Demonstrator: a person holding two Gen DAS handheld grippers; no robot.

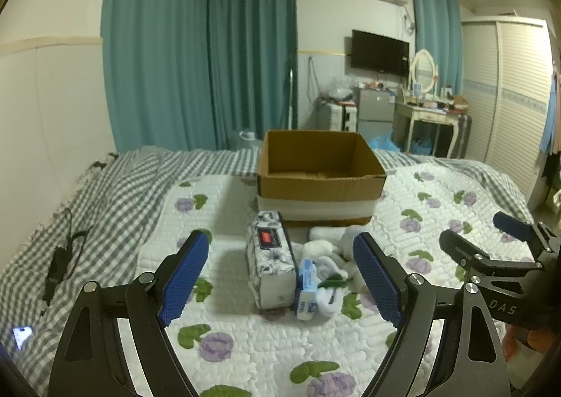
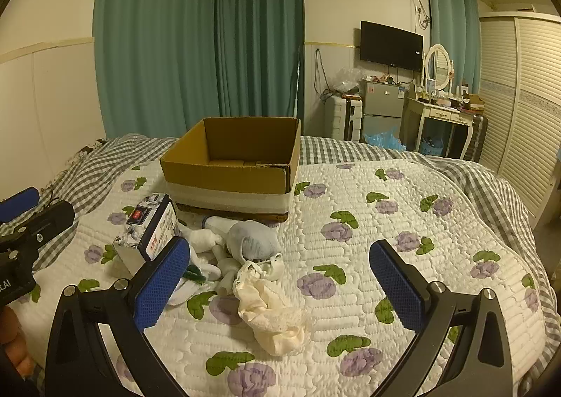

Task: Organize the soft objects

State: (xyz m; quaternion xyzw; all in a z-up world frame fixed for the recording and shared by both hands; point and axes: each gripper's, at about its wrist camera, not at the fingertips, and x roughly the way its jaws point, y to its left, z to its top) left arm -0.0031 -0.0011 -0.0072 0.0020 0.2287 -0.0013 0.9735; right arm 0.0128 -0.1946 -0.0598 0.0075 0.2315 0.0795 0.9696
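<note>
Now the quilted bed (image 2: 385, 207) fills both views, with the open cardboard box (image 2: 231, 165) standing at its middle. Just in front of the box lies the tissue pack (image 1: 270, 257), its long axis running away from the left hand-held gripper (image 1: 280, 278), which hovers wide open and empty. Right beside it, the cream cloth (image 2: 270, 306) lies crumpled between the spread fingers of the right hand-held gripper (image 2: 280, 281), likely the nearer pick.
</note>
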